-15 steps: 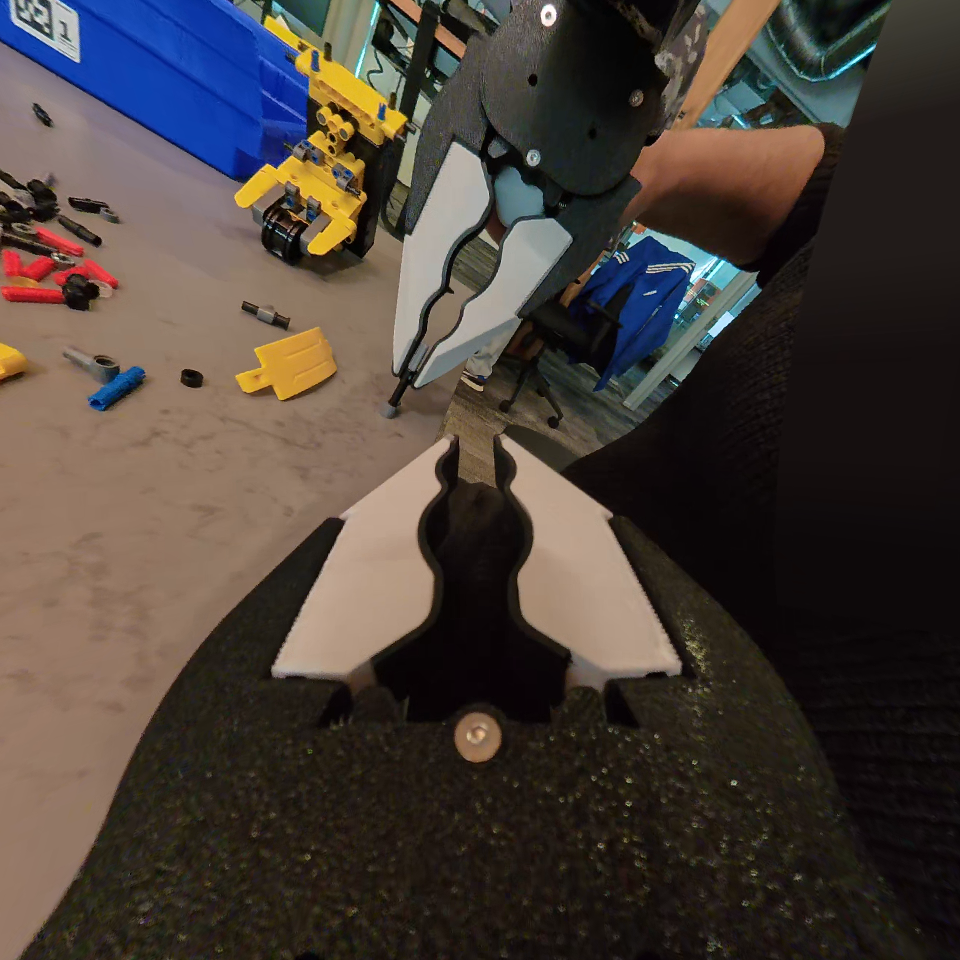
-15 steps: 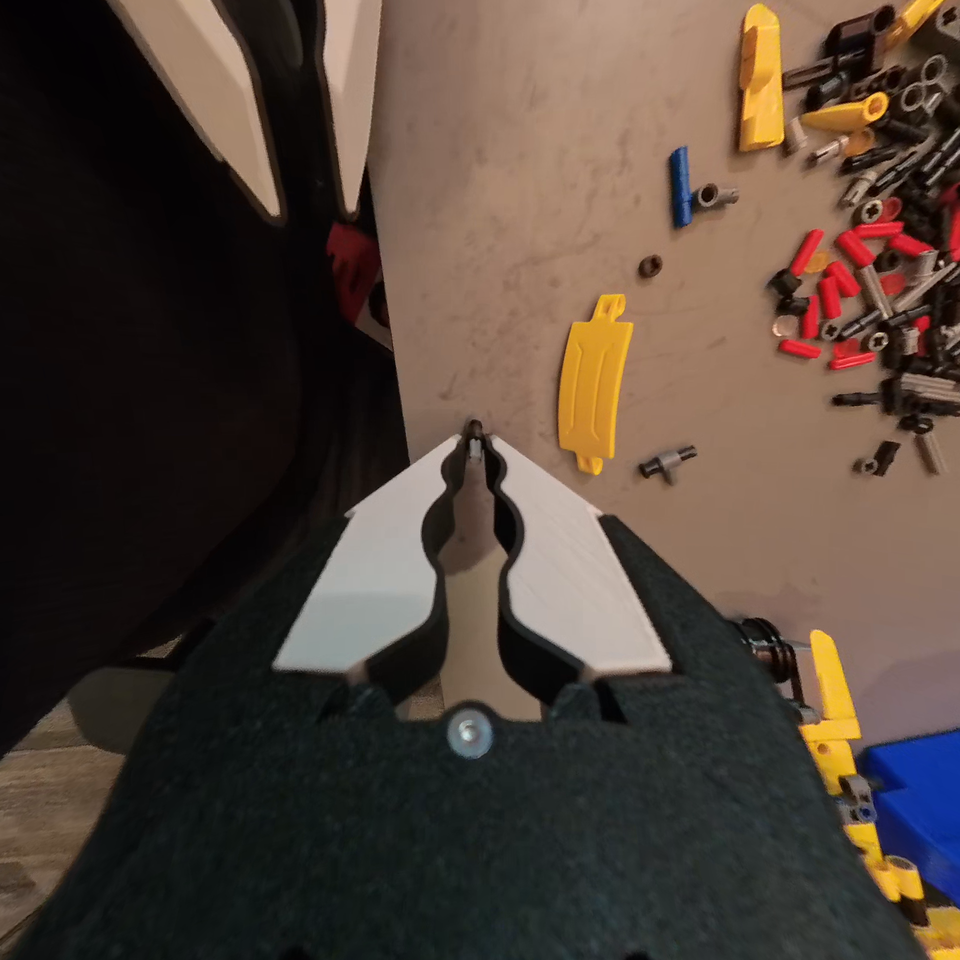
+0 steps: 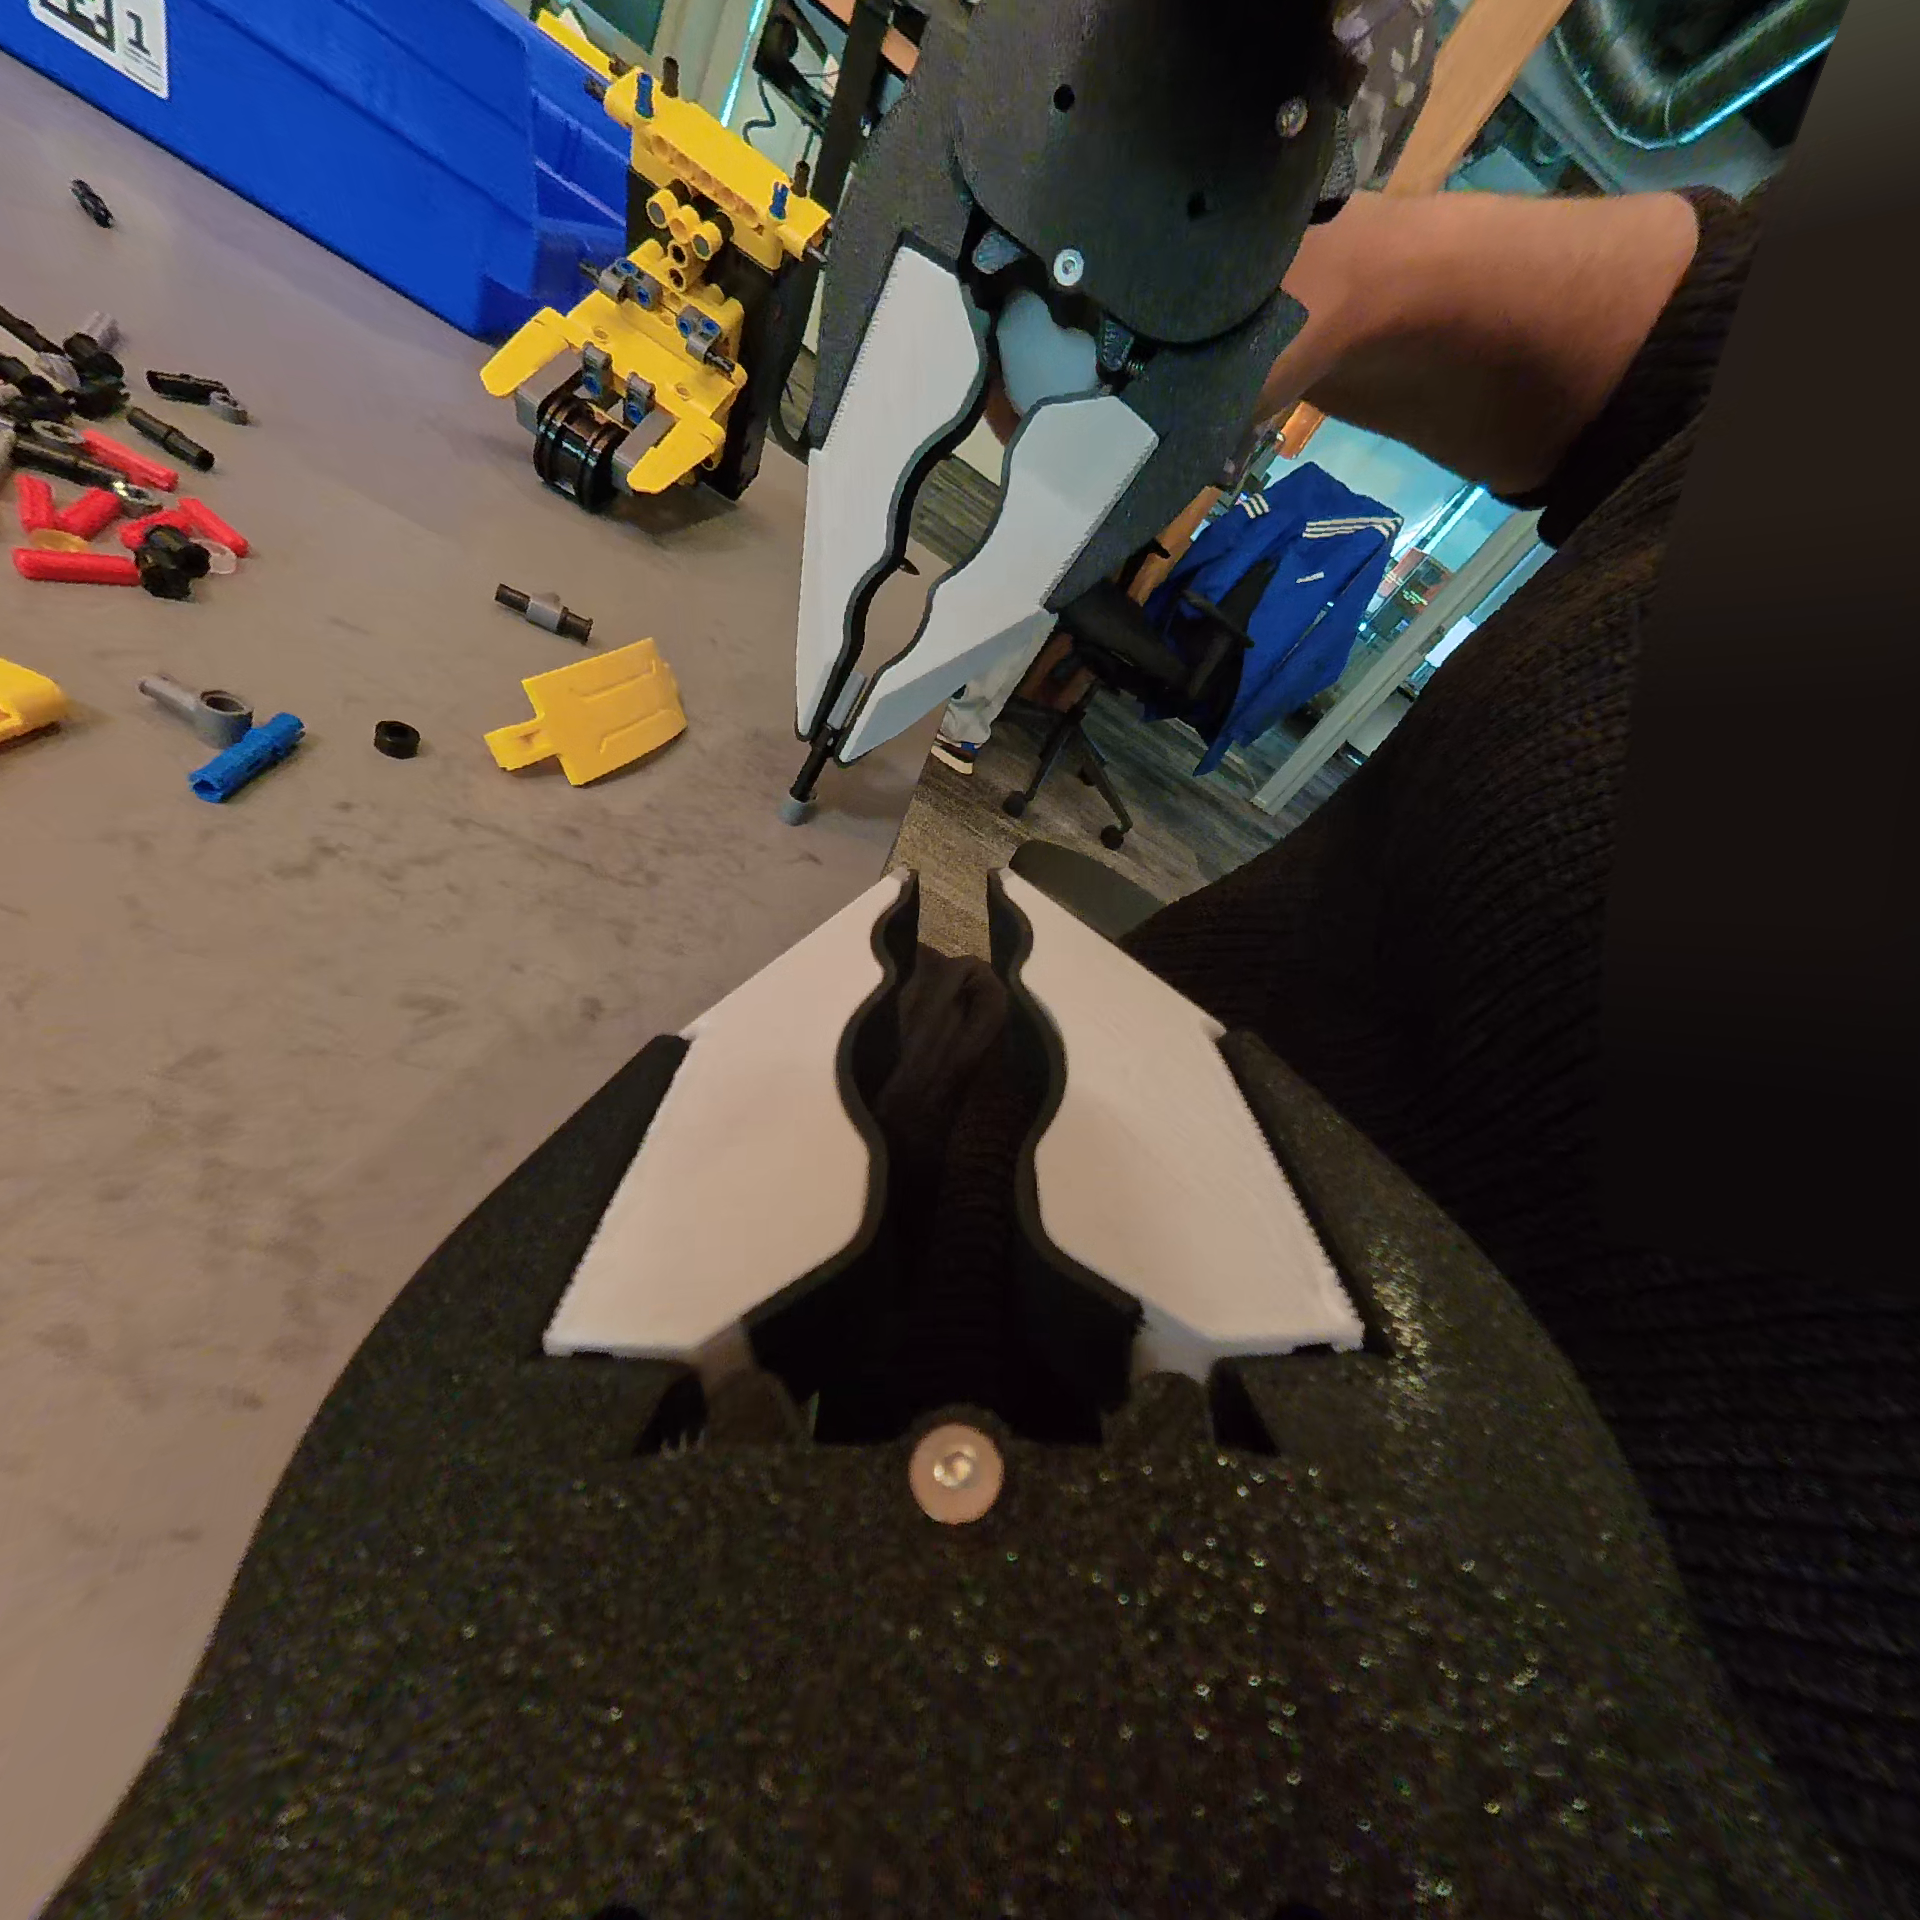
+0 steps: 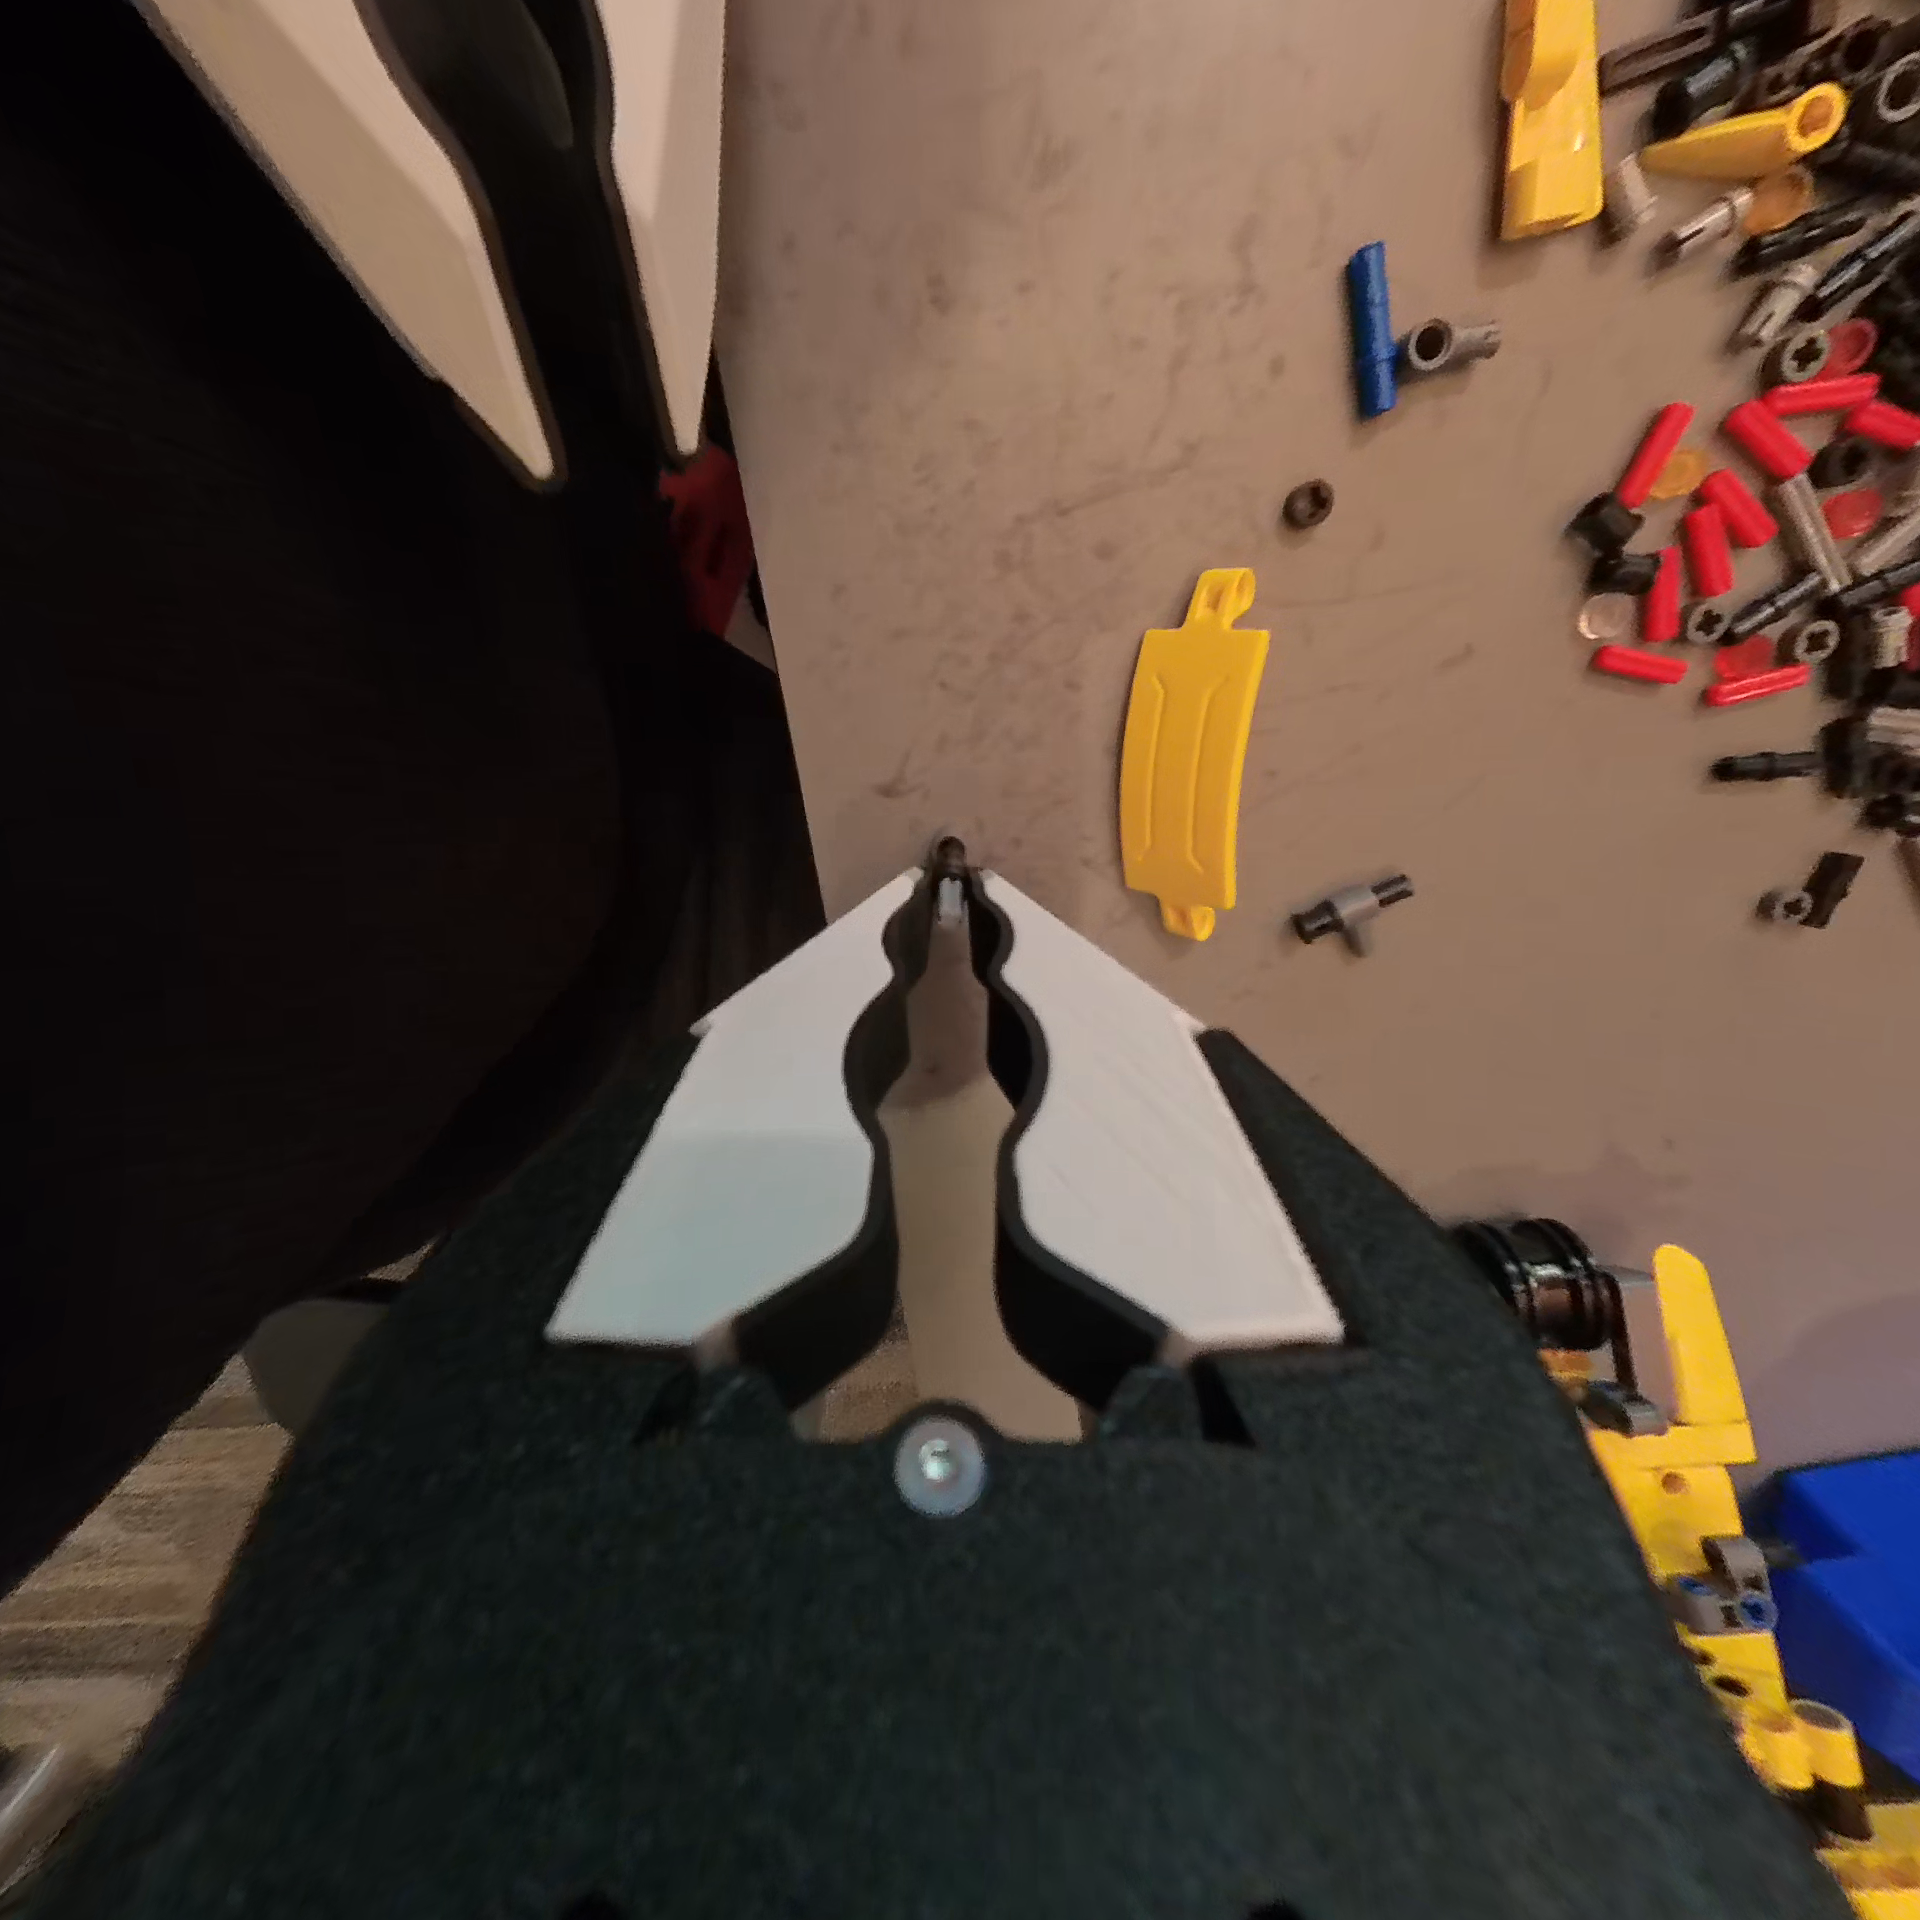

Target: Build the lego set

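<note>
My right gripper (image 4: pixel 948 883) is shut on a thin black pin with a grey end (image 4: pixel 948 896). In the left wrist view the right gripper (image 3: pixel 831 727) points down and the pin's (image 3: pixel 805 779) grey end touches the grey table (image 3: pixel 312 1039) close to its near edge. My left gripper (image 3: pixel 948 883) is slightly open and empty, off the table edge in front of dark clothing, a short way from the right gripper. Its white fingers (image 4: pixel 468 260) show at the top left of the right wrist view. A yellow curved panel (image 3: pixel 587 712) (image 4: pixel 1195 748) lies nearest the pin.
A yellow and black brick model (image 3: pixel 665 343) (image 4: pixel 1683 1455) stands by a blue bin (image 3: pixel 364 135) (image 4: pixel 1849 1558). A pile of red, black and grey parts (image 3: pixel 94 499) (image 4: pixel 1766 540), a blue pin (image 3: pixel 246 753) (image 4: pixel 1371 327), a black ring (image 3: pixel 396 738) and a grey-black connector (image 3: pixel 542 611) lie loose. A forearm (image 3: pixel 1455 332) holds the right gripper. My hands' fingertips stand some 8 cm from each other.
</note>
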### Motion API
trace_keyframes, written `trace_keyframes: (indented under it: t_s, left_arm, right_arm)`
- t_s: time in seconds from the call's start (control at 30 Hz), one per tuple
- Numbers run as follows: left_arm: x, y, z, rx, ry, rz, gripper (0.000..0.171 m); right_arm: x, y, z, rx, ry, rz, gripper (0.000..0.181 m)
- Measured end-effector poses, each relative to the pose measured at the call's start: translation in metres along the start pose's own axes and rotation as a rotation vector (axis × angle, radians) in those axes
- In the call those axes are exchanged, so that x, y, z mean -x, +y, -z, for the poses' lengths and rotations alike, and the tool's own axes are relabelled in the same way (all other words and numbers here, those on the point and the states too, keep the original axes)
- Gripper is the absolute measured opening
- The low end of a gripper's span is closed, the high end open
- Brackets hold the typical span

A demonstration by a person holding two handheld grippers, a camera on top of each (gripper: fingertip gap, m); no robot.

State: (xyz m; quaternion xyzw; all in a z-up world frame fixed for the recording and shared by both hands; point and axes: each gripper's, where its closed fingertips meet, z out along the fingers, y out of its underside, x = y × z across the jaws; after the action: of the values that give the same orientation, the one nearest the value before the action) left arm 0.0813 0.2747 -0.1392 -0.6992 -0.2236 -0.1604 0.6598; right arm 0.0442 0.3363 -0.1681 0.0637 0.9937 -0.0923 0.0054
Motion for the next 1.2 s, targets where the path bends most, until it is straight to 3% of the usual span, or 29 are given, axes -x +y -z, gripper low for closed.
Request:
trace_keyframes:
  t_s: [0.43,1.2]
  left_arm:
    - [0.0013,0.0022,-0.0005,0.012,-0.009,-0.004,0.012]
    - [0.0039,0.0066,-0.0023,0.039,-0.035,-0.019,0.012]
  right_arm:
    - [0.0036,0.0004,-0.0002,0.007,-0.082,-0.157,0.004]
    - [0.0036,0.0011,-0.0017,0.046,0.044,-0.024,0.004]
